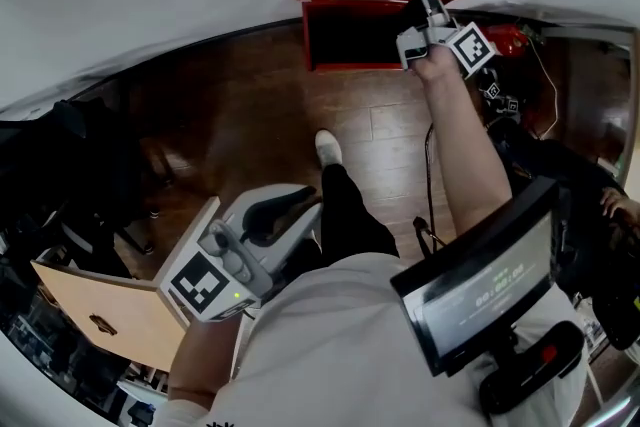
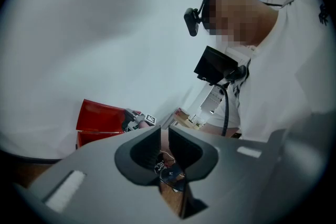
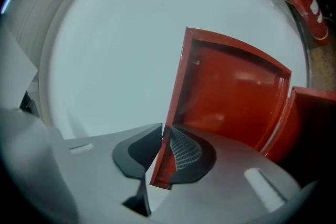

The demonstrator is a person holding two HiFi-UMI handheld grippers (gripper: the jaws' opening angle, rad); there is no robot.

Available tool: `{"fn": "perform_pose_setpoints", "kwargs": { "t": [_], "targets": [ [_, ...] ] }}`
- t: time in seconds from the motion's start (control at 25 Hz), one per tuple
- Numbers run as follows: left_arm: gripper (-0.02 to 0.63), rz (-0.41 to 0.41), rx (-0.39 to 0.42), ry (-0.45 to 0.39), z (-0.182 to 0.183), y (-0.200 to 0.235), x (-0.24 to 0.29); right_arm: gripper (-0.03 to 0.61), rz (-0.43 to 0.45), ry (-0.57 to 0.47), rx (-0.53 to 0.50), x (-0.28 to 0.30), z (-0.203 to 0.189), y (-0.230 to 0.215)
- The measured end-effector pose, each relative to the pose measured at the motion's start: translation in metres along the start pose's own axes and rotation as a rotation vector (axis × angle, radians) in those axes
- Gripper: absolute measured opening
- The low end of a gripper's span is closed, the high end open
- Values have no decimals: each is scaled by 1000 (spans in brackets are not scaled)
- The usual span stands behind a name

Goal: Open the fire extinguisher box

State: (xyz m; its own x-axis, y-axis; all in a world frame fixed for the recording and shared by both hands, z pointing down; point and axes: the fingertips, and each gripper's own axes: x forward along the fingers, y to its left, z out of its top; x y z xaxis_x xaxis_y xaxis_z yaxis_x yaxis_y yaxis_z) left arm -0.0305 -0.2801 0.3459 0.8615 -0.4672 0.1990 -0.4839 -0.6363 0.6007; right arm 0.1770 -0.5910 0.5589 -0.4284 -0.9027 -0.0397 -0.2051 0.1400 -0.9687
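The box [image 1: 350,40] stands on the floor against the wall, its lid [image 3: 231,92] raised. The right gripper [image 3: 164,136] is clamped on the lid's edge. Swing the lid along its hinge arc without twisting. The left gripper [image 2: 164,139] hangs by the body, empty, jaws apparently slightly apart.

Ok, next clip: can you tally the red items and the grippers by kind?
Fire extinguisher box: 1, its lid edge clamped in the right gripper
Fire extinguisher: 1
Grippers: 2, left gripper and right gripper
Total: 4
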Motion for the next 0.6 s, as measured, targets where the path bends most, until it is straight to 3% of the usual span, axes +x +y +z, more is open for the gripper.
{"fn": "perform_pose_setpoints", "kwargs": {
  "t": [0.48,0.6],
  "targets": [
    [46,36,-9,-23,1,13,-12,51,-9,-20,-36,20,12,-2],
    [46,33,-4,-22,-1,11,-15,81,-10,-28,-47,14,13,-3]
  ]
}}
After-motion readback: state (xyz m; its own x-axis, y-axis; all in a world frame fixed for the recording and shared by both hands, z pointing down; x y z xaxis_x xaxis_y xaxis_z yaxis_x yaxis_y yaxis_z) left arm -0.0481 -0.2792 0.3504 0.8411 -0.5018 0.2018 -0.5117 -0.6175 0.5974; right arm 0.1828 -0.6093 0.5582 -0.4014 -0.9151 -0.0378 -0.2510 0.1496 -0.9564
